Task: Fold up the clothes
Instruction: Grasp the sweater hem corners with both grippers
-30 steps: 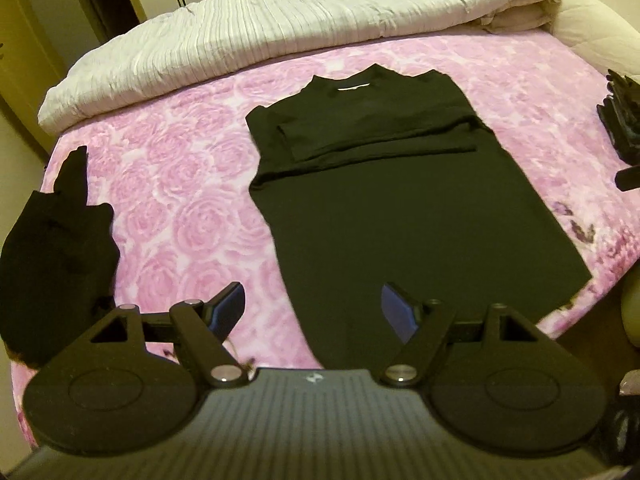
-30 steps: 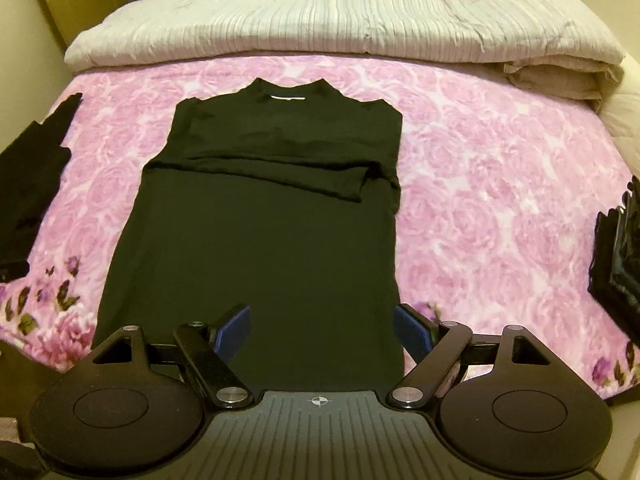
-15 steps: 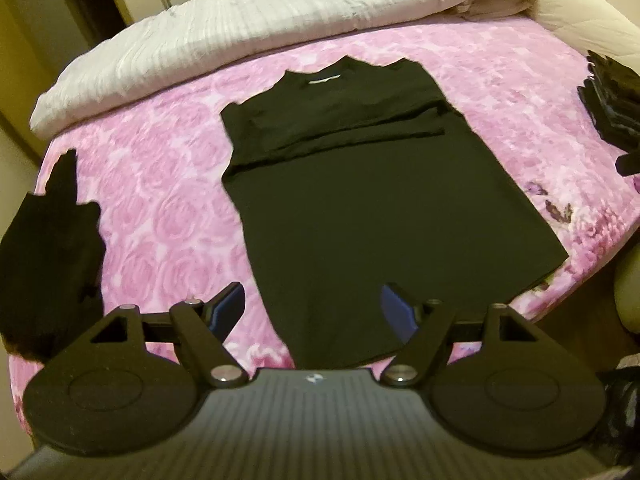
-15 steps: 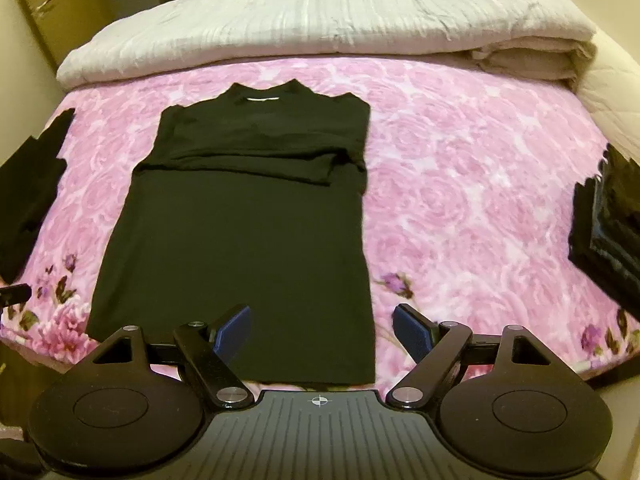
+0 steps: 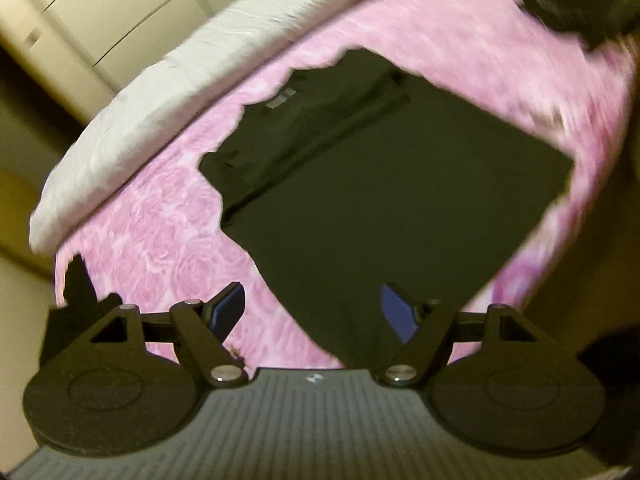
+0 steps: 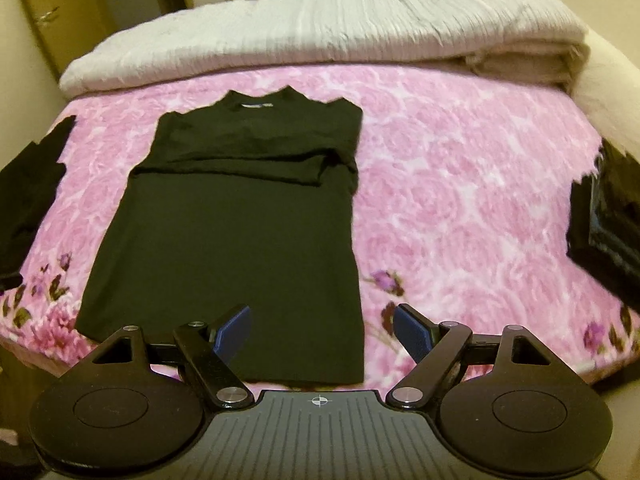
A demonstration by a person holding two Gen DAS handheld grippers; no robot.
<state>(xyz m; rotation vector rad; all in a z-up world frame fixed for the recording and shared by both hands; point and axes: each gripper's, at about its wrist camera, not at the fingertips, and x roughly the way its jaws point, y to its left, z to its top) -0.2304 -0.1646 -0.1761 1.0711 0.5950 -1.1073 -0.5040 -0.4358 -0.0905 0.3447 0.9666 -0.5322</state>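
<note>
A black shirt [image 6: 240, 216] lies flat on the pink rose bedspread [image 6: 460, 184], collar at the far end, both sleeves folded in across the chest. It also shows in the left wrist view [image 5: 380, 200], tilted and blurred. My left gripper [image 5: 312, 312] is open and empty, above the shirt's near left hem corner. My right gripper [image 6: 322, 332] is open and empty, above the shirt's near right hem corner.
A rolled white quilt [image 6: 320, 36] lies along the far side of the bed. A loose black garment [image 6: 28, 188] lies at the left edge. A stack of folded dark clothes [image 6: 608, 224] sits at the right edge. The bed's front edge is just below the grippers.
Both grippers have pulled back toward the bed's near edge, so the shirt looks smaller. The left gripper has also rolled, tilting its view. Both stay open.
</note>
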